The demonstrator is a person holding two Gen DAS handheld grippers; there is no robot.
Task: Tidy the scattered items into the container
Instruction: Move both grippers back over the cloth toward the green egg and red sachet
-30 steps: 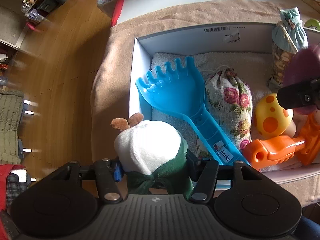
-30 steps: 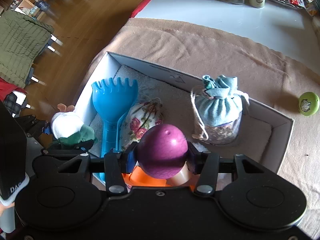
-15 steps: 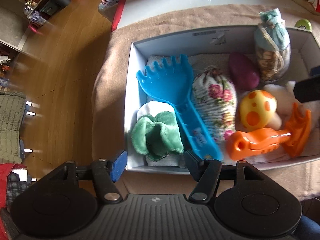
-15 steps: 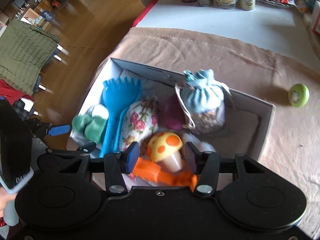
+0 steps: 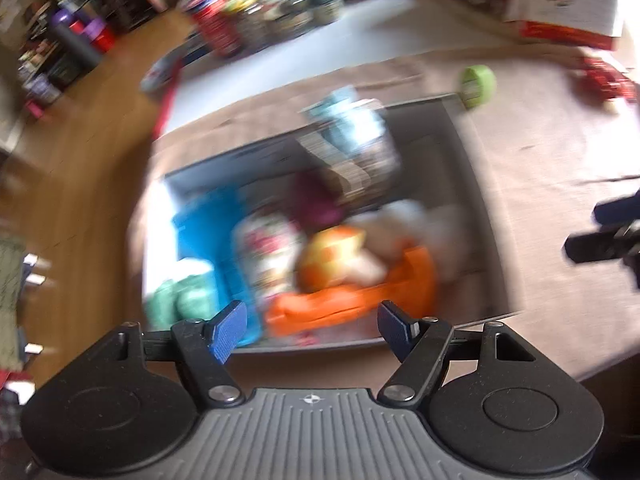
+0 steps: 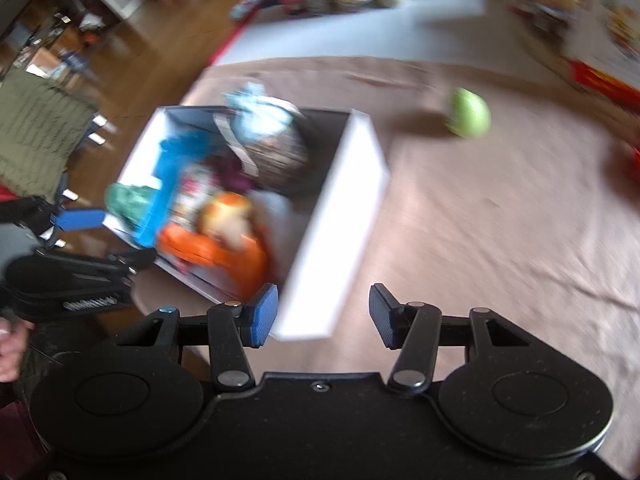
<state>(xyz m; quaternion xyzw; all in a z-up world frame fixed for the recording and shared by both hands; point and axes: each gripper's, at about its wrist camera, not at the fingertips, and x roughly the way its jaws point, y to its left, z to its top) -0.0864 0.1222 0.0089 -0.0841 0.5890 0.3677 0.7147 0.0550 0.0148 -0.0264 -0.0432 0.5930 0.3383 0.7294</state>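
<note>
Right wrist view: both grippers' jaws are spread and empty beside the filled box, green ball left outside.

My right gripper hangs w/ jaws spread, nothing between the blue pads, just above the near corner of the white cardboard box. Frame's smeared, so ID's are rough. Inside the box I see a blue plastic rake, a green cloth bundle, an orange plastic toy and a light-blue-topped drawstring pouch toward the far wall. A round green ball sits on the tan cloth, well apart from the box. Left gripper shows at the left edge, by the box's left side.
</note>
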